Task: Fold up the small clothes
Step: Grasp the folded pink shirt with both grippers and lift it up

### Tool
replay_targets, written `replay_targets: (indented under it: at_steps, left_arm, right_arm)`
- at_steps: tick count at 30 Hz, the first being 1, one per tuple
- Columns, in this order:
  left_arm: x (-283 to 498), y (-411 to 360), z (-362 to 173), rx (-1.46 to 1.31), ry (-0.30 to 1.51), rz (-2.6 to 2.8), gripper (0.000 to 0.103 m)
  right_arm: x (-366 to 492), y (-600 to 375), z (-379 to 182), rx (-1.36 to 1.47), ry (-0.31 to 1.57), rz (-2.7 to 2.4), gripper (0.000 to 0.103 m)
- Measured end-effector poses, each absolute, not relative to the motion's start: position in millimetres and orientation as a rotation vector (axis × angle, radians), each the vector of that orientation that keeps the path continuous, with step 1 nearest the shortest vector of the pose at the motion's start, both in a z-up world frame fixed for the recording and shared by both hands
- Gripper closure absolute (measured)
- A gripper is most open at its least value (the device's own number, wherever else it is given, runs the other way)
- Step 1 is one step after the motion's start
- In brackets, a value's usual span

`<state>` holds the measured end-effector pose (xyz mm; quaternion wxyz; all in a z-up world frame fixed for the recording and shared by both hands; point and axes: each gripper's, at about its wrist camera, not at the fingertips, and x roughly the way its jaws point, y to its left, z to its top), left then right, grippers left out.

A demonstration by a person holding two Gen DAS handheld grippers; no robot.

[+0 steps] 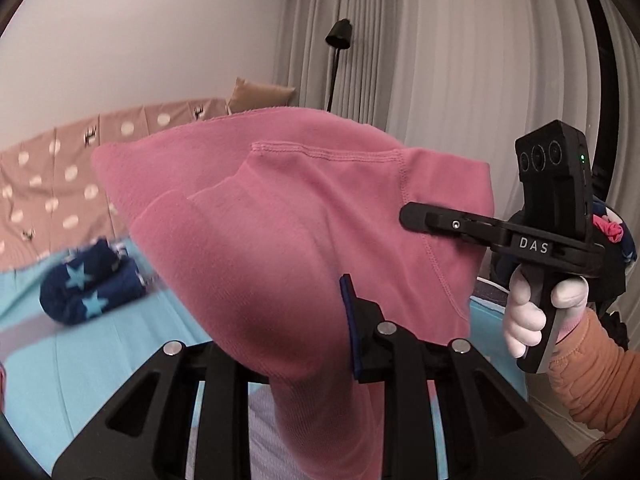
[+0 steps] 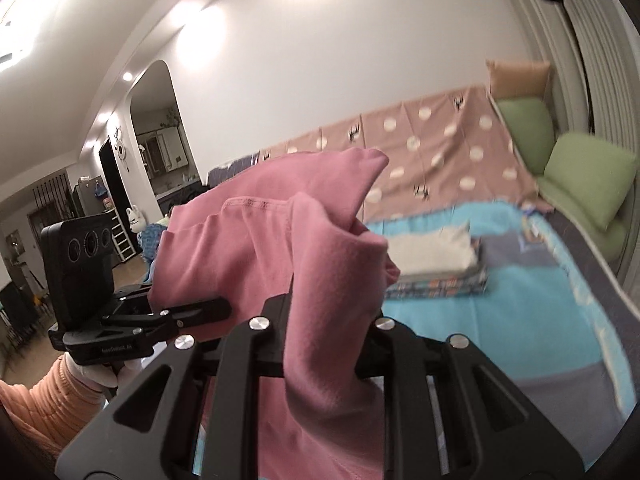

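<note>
Both tools are clenched on one pink garment (image 1: pixel 280 240), which hangs in the air between them above the bed (image 1: pixel 80 360). In the left wrist view the left tool (image 1: pixel 320 340) has the pink cloth bunched between its fingers; the fabric rises in front of it and fills the middle of the view, with a stitched hem running across its upper part. Off to that tool's right, the right tool (image 1: pixel 416 216) pinches the garment's far edge, its jaws drawn in on the fabric. A white-gloved hand (image 1: pixel 532 316) with an orange sleeve (image 1: pixel 592 380) grips its handle.

In the right wrist view the right tool (image 2: pixel 324 336) holds a thick fold of the pink garment (image 2: pixel 280 220) between its fingers, the cloth draping down past them and also standing up ahead of it. To its left the left tool (image 2: pixel 216 308) bites the other edge of the same cloth.

Ahead and to the left of the left tool, a rolled navy garment with light blue stars (image 1: pixel 88 284) lies on the blue bed cover. Ahead and to the right of the right tool sits a stack of folded clothes (image 2: pixel 436 260), pale on top, patterned beneath. Farther right, green cushions (image 2: pixel 576 176) lean near the curtains.
</note>
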<state>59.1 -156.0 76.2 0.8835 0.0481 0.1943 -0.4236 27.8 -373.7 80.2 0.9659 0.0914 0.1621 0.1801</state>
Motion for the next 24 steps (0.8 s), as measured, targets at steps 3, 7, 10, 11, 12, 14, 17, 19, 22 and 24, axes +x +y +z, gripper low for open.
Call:
replay_targets:
  at_steps: [3,7,10,11,12,14,17,19,22,24]
  left_arm:
    - [58,-159,86,0.117,0.38,-0.887,0.079]
    - [59,-169,98,0.141,0.366,-0.888,0.079]
    - [69,-175,108,0.145,0.363,-0.891,0.079]
    - [73,-178,111,0.144,0.362,-0.892,0.079]
    - [78,-180,116,0.142,0.359,-0.893,0.079]
    - [88,-185,122,0.145,0.36,-0.891,0.079]
    - [114,-194,134,0.163,0.356,-0.878,0.079]
    - [131,-199,140,0.181,0.346,-0.867,0.079]
    - [158,-207,149,0.199,0.343,-0.848,0.079]
    - [180,-213,153,0.204,0.353,-0.833,0.079]
  right_arm:
    - [29,-379,89,0.177,0.31,0.357,0.085]
    - [33,-383,99,0.171,0.296,0.339,0.085]
    - [39,-384,110,0.158,0.286,0.316,0.085]
    - [42,-385,112,0.157,0.284,0.31,0.085]
    - [44,-386,115,0.157,0.282,0.304,0.085]
    - [52,-387,122,0.153,0.277,0.289,0.085]
    - [70,-392,132,0.139,0.271,0.267,0.085]
    - [87,-396,140,0.138,0.266,0.252,0.085]
    - [112,-401,150,0.148,0.263,0.238,0.085]
    - [135,-405,155,0.156,0.264,0.23,0.085]
